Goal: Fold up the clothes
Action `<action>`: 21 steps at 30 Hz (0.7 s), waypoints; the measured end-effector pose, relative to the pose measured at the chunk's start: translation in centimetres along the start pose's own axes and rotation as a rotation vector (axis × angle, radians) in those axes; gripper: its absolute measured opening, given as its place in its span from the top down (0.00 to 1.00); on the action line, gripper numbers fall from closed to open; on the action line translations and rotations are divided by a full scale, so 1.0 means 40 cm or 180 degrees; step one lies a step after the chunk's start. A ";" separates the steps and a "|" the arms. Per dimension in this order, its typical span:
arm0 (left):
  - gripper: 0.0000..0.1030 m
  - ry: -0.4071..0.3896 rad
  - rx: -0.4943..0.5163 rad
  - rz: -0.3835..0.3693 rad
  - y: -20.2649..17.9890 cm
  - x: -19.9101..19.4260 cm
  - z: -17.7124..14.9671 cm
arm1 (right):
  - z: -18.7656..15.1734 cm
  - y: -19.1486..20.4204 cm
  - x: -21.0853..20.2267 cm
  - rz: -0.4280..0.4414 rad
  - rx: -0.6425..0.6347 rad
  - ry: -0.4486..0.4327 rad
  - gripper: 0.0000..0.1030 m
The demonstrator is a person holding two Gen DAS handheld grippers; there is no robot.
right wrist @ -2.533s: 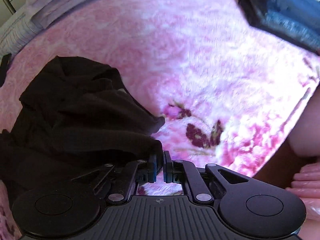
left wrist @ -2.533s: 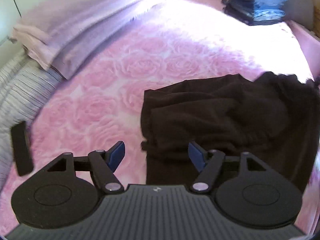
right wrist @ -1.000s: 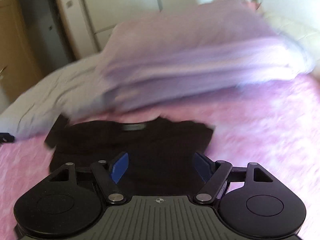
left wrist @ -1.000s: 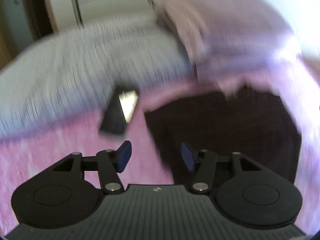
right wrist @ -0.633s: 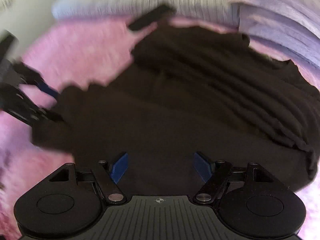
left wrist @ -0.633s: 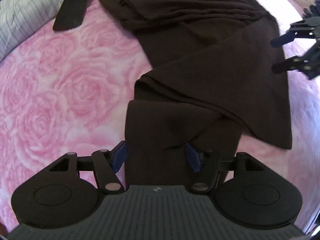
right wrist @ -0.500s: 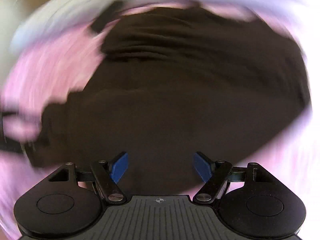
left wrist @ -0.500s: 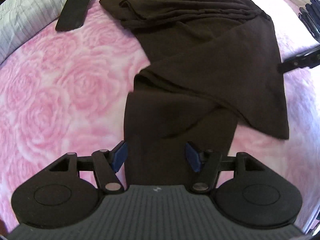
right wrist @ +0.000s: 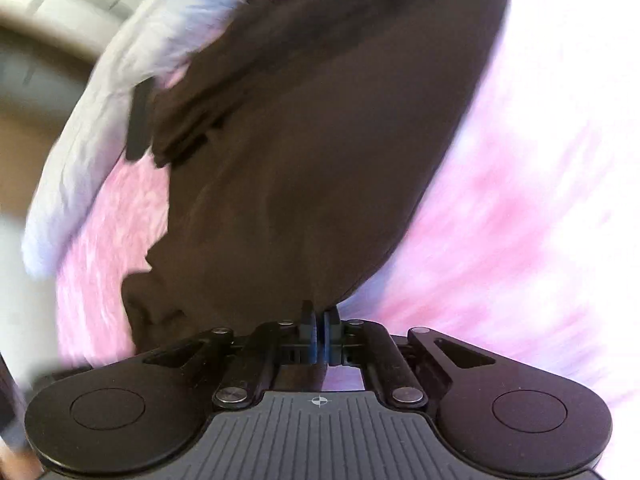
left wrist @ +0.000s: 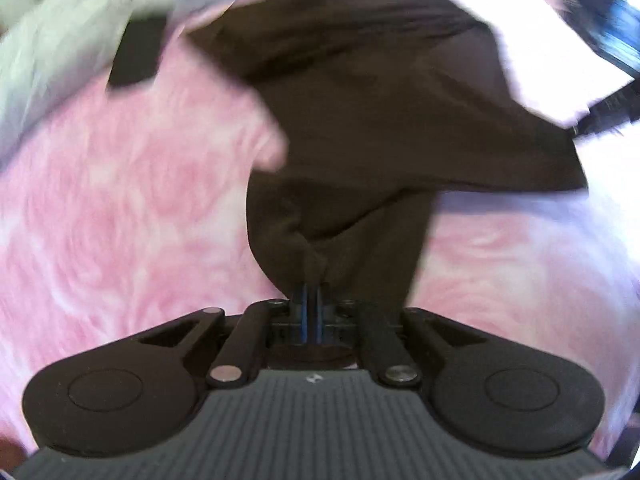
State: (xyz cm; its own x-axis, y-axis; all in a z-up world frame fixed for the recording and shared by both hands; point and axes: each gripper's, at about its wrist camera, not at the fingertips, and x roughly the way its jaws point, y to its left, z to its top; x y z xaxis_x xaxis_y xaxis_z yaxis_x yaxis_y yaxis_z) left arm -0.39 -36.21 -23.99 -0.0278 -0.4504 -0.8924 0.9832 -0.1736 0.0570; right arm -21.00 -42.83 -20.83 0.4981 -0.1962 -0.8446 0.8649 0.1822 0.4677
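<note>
A dark brown garment [left wrist: 360, 120] lies spread on a pink rose-patterned blanket [left wrist: 120, 220]. My left gripper [left wrist: 311, 300] is shut on the garment's near hem, and the cloth bunches up at the blue pads. My right gripper [right wrist: 319, 322] is shut on another near edge of the same garment [right wrist: 320, 140], which stretches away from it. Part of the right gripper shows at the right edge of the left wrist view [left wrist: 608, 114]. Both views are blurred by motion.
A black phone [left wrist: 138, 54] lies beside the garment's far left corner; it also shows in the right wrist view [right wrist: 140, 120]. Pale folded bedding [right wrist: 100, 120] lies beyond it. A stack of dark blue clothes [left wrist: 612, 36] sits at the far right.
Both grippers were open over the garment's near edge; now both have shut on the cloth. The views have shifted and blurred as the cloth pulls taut.
</note>
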 end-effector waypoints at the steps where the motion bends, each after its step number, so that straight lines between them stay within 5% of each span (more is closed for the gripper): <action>1: 0.99 -0.0055 0.0244 -0.0079 -0.027 -0.041 0.005 | 0.009 -0.020 -0.051 -0.0095 -0.0171 0.0023 0.99; 5: 0.99 -0.0039 0.1166 -0.0419 -0.198 -0.175 0.004 | 0.019 -0.143 -0.256 -0.0659 -0.0684 0.0258 0.99; 10: 1.00 0.0236 0.1644 -0.0679 -0.418 -0.204 -0.035 | -0.020 -0.278 -0.387 -0.1058 -0.0840 0.0555 0.99; 21: 1.00 0.1192 0.1312 -0.0941 -0.667 -0.117 -0.180 | -0.071 -0.507 -0.348 -0.1238 -0.1031 0.1381 0.99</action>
State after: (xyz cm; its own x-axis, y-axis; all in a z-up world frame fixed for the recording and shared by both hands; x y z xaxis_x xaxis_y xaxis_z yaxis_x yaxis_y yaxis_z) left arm -25.19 -23.16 -24.56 -0.1494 -0.0075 -0.9888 0.7911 -0.6008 -0.1150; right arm -45.64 -41.06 -19.30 0.0248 0.0873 -0.9959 0.8804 0.4700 0.0631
